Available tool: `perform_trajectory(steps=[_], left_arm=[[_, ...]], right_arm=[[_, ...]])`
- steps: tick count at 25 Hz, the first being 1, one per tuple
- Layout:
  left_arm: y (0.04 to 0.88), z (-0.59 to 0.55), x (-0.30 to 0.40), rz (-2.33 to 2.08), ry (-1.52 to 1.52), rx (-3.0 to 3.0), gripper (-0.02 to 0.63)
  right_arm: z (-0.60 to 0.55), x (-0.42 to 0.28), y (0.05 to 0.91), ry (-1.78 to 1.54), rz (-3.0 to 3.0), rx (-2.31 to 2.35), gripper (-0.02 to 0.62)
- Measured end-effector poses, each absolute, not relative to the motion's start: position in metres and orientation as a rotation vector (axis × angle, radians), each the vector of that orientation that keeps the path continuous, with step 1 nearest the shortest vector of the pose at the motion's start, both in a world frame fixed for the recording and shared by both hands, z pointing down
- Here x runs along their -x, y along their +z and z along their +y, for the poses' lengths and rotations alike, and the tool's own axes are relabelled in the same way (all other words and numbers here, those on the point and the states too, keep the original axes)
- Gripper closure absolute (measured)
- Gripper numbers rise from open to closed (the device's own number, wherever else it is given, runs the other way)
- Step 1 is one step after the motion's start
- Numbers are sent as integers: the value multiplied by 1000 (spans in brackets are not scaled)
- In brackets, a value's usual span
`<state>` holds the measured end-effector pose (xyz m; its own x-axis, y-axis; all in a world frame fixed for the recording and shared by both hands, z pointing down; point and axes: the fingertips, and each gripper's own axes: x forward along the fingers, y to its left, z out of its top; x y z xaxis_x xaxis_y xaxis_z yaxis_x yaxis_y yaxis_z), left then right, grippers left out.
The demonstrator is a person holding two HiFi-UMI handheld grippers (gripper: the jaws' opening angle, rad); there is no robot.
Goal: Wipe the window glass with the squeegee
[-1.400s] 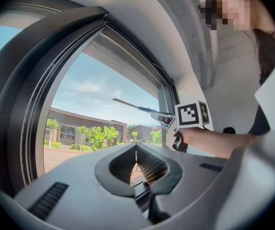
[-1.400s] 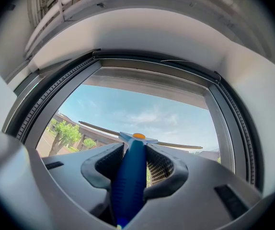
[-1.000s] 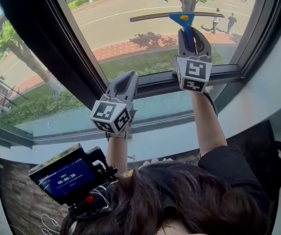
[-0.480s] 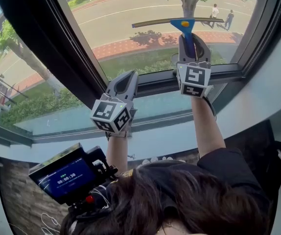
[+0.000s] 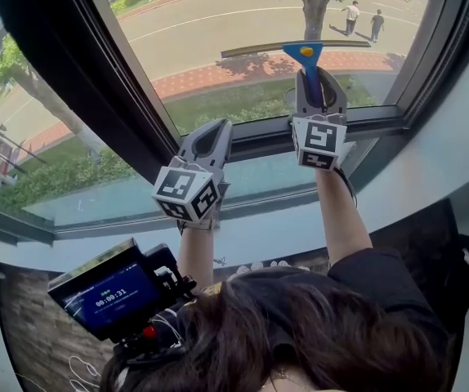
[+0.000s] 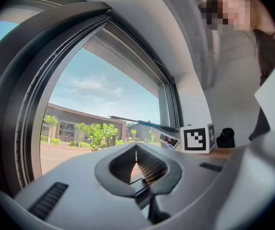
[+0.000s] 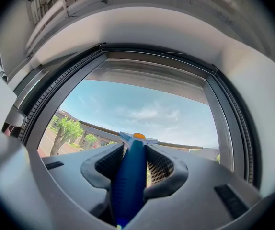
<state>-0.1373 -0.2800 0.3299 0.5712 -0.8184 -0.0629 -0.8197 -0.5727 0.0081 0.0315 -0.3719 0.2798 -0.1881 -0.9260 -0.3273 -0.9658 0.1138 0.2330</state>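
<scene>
Firmly, right claw clamped round the slim, blue-handled squeegee; left claw pinched together, empty.

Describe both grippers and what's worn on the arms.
Both the left gripper and right gripper are grey, with curved fingers ribbed inside, each carrying a white cube printed with black square markers. Forearms are bare; a black sleeve shows on the right arm.
</scene>
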Motion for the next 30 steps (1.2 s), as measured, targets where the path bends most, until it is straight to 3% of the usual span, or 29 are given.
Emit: perform_trajectory(steps=[30], left_arm=[[334, -279, 137, 1440, 96, 2777, 604]], right_arm=[[-366, -33, 328, 548, 2329, 1972, 454]])
